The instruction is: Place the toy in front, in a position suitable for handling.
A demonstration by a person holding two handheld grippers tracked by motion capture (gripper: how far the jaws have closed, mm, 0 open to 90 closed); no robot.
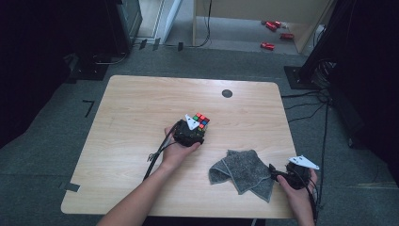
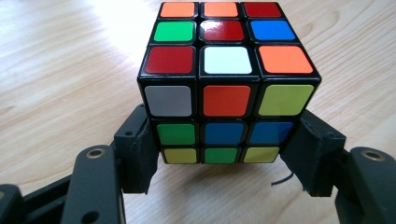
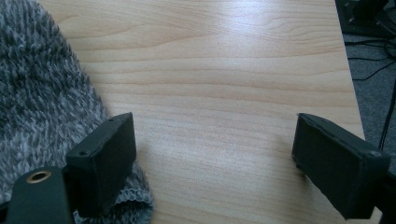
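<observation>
A scrambled Rubik's cube (image 1: 201, 120) (image 2: 224, 79) is near the middle of the wooden table (image 1: 136, 108). My left gripper (image 1: 196, 129) (image 2: 224, 161) is shut on it, its black jaws pressing the cube's lower left and right sides. A crumpled grey cloth (image 1: 242, 169) (image 3: 42, 93) lies near the front right of the table. My right gripper (image 1: 286, 170) (image 3: 215, 158) stands open just right of the cloth. Its left jaw rests on the cloth's edge and bare wood lies between the jaws.
A round black cable hole (image 1: 227, 93) sits toward the table's far edge. The table's right edge (image 3: 348, 70) runs close to my right gripper, with cables (image 1: 324, 122) on the floor beyond. Red objects (image 1: 268, 45) lie on the far floor.
</observation>
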